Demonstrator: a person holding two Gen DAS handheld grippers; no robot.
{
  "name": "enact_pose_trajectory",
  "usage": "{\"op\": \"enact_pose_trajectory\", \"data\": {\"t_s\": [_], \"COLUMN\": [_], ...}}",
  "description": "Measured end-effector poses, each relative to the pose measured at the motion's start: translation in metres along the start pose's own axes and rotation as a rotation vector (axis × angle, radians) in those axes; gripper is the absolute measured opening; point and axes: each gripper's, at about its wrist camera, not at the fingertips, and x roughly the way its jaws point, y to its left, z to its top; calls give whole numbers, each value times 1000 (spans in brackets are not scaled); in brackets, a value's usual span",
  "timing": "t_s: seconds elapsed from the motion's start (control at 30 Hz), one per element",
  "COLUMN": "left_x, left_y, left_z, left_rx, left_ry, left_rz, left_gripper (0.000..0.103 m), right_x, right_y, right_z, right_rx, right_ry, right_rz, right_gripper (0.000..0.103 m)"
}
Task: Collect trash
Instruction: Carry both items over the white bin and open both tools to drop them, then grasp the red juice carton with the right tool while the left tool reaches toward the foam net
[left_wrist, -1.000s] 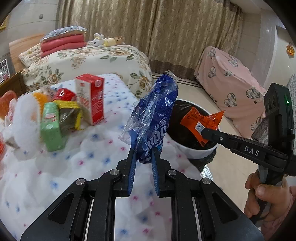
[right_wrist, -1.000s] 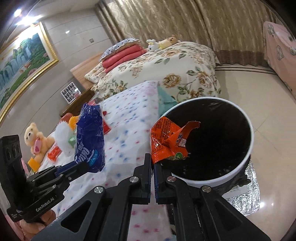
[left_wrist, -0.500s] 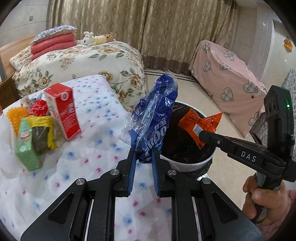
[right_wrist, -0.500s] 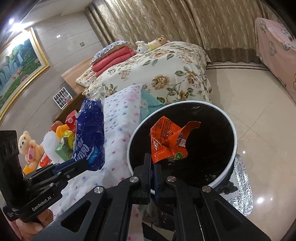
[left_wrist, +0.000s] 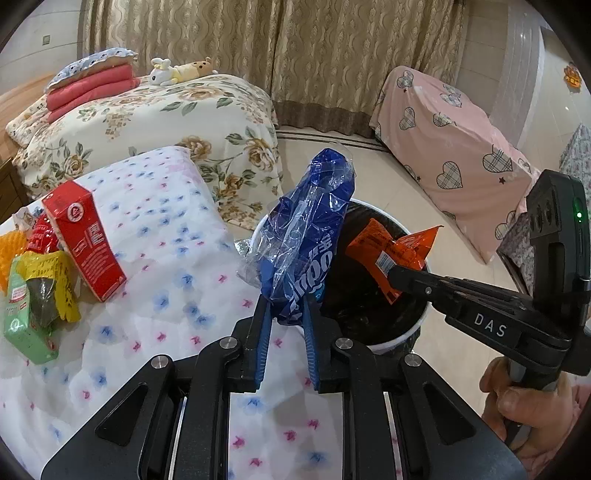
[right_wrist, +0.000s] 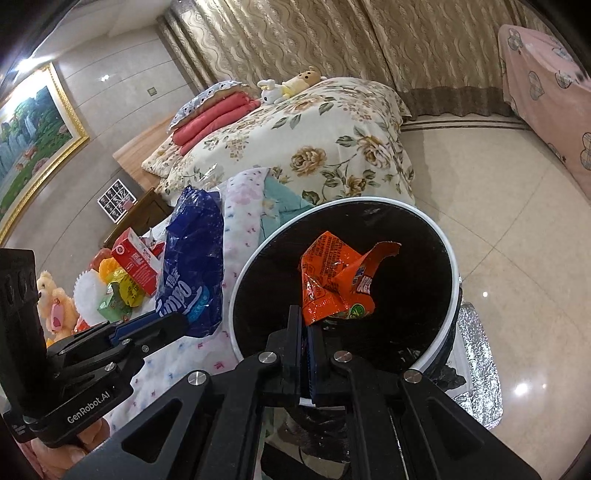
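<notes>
Honestly both wrappers look feather-light and crinkly: left gripper (left_wrist: 284, 314) pinches the blue wrapper (left_wrist: 306, 240) by its bottom edge, right gripper (right_wrist: 308, 332) pinches the orange wrapper's (right_wrist: 340, 280) corner over the bin (right_wrist: 448, 254).

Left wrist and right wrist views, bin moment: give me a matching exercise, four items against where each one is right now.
Items
1. orange wrapper
2. blue plastic bag
3. red carton
4. white plush rabbit

Places
A. on the floral bed by the curtain
B. lying on the dotted sheet among other litter
C. pinched in the left gripper, beside the trash bin
D. pinched in the right gripper, over the bin's black liner

Pairs: 1-D, 2-C, 3-B, 4-A
</notes>
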Motion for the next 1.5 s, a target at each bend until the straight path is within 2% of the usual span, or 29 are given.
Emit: {"op": "enact_pose_trajectory", "data": {"t_s": [0.07,0.17,0.23,0.3,0.33,0.37,0.43,0.47,0.63,0.97,1.5], "left_x": [1,1,-1,-2,-3,-4,-7,-9,-23,-55,-92], "left_y": [0,-1,1,2,4,6,11,14,33,80,148], "left_z": [1,2,1,0,-1,-2,-7,-9,-26,-57,-98], "left_rx": [-6,-8,-11,-17,-22,-28,-42,-51,-110,-251,-422], "left_ry": [1,0,-8,-13,-14,-15,-16,-18,-36,-72,-97], "left_rz": [-1,2,9,13,17,20,29,32,55,119,238], "left_gripper": [18,27,38,42,44,46,52,53,61,64,65], "right_x": [1,4,4,4,3,3,0,-1,-4,4,27], "right_y": [-1,-4,-6,-7,-7,-7,-6,-5,4,40,101], "right_z": [1,3,2,2,2,2,2,1,0,-9,-24], "right_rx": [2,9,15,24,27,29,34,33,32,-3,-94], "right_ry": [3,12,17,16,14,12,0,-5,-18,9,60], "right_rz": [-3,-7,-10,-20,-24,-27,-23,-22,-11,39,121], "right_gripper": [3,8,8,12,22,37,61,64,68,74,75]}}
